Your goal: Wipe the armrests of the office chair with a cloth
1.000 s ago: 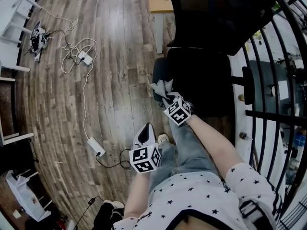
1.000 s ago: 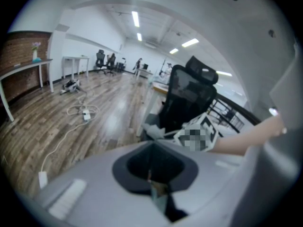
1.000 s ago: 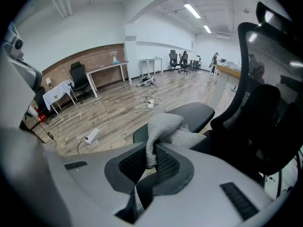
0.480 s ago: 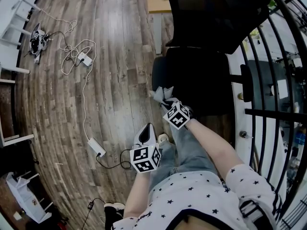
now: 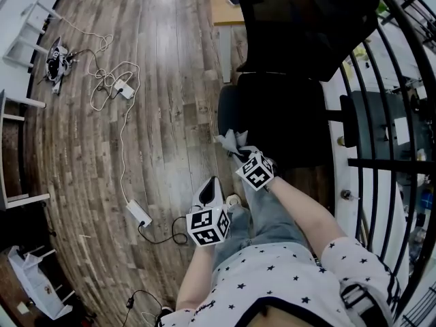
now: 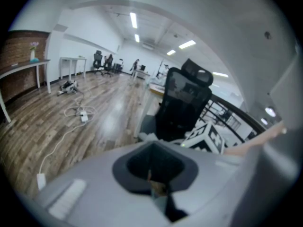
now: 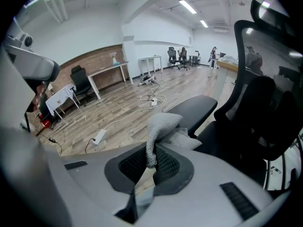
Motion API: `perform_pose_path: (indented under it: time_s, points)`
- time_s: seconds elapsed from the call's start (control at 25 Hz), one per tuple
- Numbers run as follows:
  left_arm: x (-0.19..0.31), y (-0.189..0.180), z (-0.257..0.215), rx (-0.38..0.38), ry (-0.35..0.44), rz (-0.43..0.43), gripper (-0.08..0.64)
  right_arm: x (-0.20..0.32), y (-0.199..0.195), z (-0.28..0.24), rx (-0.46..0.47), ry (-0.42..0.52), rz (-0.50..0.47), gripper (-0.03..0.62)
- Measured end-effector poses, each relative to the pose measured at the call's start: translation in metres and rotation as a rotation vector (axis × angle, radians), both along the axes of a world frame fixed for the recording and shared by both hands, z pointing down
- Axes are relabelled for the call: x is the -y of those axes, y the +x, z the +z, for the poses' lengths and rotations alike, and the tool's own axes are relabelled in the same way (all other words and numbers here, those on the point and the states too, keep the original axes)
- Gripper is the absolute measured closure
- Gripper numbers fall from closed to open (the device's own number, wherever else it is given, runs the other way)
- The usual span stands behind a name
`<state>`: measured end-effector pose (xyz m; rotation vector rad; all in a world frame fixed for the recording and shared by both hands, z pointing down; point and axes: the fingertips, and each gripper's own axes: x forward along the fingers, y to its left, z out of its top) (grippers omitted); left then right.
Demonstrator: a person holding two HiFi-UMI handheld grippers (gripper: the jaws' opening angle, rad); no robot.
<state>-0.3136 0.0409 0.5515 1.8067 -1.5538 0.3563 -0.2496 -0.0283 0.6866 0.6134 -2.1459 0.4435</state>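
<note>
Head view: right gripper (image 5: 240, 152) stretched out ahead, at the front corner of the black office chair (image 5: 283, 114). Jaws clamped on a grey cloth (image 5: 230, 140). From the right gripper view, one fold of that cloth (image 7: 163, 126) pinched between the dark pads of the right gripper (image 7: 152, 161), the rest bunched up above them.

Cloth right at the near end of the armrest (image 5: 227, 109) on the view's left side of the seat; not clear whether touching it or just short of it. Same armrest (image 7: 195, 109) directly behind the cloth in the right gripper view, long and flat, with the mesh backrest (image 7: 265, 93) rising to the right.

Left gripper (image 5: 210, 184) lower in the head view and closer to the body, apart from the chair, above the wooden floor (image 5: 157, 80). Seen along its own jaws, left gripper (image 6: 152, 174) closed, pads meeting in a thin seam, nothing held between them.

Other armrest (image 5: 349, 120) on the far side of the seat, beside a black railing (image 5: 381, 162). White cable (image 5: 122, 131) looping across the floor to the left, ending near a power strip (image 5: 138, 213). Corner of a wooden worktop (image 5: 221, 2) beyond the chair.
</note>
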Motion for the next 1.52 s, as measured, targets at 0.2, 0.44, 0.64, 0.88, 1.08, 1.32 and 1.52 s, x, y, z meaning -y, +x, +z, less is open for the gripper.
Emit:
perform_pose_path:
  time_s: [0.2,0.44,0.64,0.88,1.08,1.32,1.52]
  points:
    - [0.002,-0.001,-0.011,0.001,0.026,0.010,0.554,-0.006,0.000,-0.025,0.037,0.025,0.015,0.561]
    - [-0.001,0.000,-0.025,0.006,0.057,0.033,0.554,-0.019,0.000,-0.056,0.086,0.061,0.039,0.561]
    - [-0.008,0.003,-0.033,0.007,0.074,0.051,0.554,-0.034,0.004,-0.079,0.136,0.091,0.080,0.561]
    - [-0.019,0.001,-0.047,-0.006,0.095,0.072,0.554,-0.055,0.008,-0.103,0.170,0.114,0.130,0.561]
    - [-0.029,-0.002,-0.059,-0.016,0.120,0.093,0.554,-0.068,0.013,-0.134,0.195,0.155,0.170,0.561]
    - [-0.042,0.001,-0.068,-0.025,0.156,0.134,0.554,-0.091,0.021,-0.163,0.247,0.201,0.248,0.561]
    - [-0.053,0.005,-0.074,-0.041,0.175,0.174,0.554,-0.111,0.026,-0.174,0.264,0.207,0.296,0.561]
